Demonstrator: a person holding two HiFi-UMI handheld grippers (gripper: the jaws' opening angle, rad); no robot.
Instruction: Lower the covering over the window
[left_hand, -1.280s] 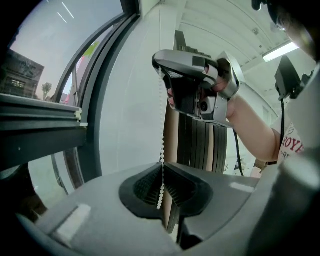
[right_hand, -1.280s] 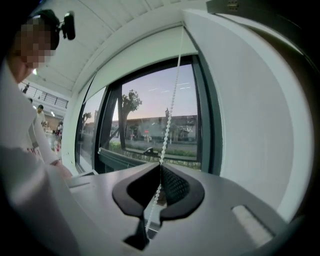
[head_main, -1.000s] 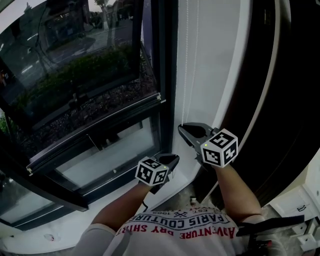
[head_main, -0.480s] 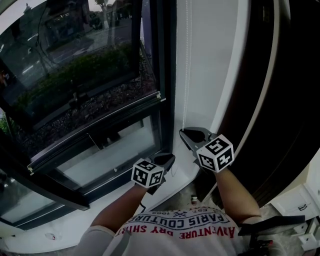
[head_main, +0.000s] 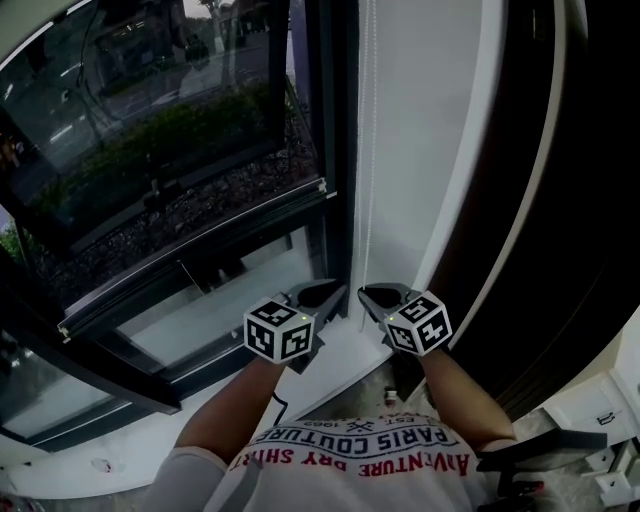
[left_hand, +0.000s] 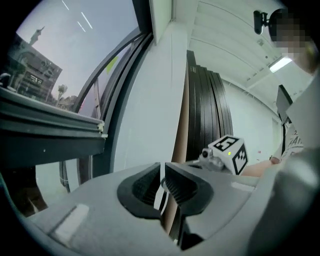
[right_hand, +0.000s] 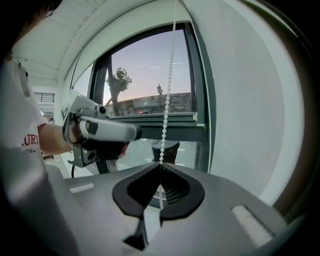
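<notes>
I have the right gripper (head_main: 366, 293) pinched fully shut on the bead chain (head_main: 371, 150). In its own view the chain runs straight down into the closed tips of the right gripper (right_hand: 160, 167). The chain hangs as two thin strands against the white wall (head_main: 425, 120), just right of the dark window frame (head_main: 335, 150). The left gripper (head_main: 338, 291) sits close beside the right one at about the same height, pointing toward the chain. In its own view its jaws stand only a narrow slit apart (pale wall shows through the gap), and I see nothing clamped in the left gripper (left_hand: 161, 167). Beyond the window glass (head_main: 150, 150) are shrubs and a street.
</notes>
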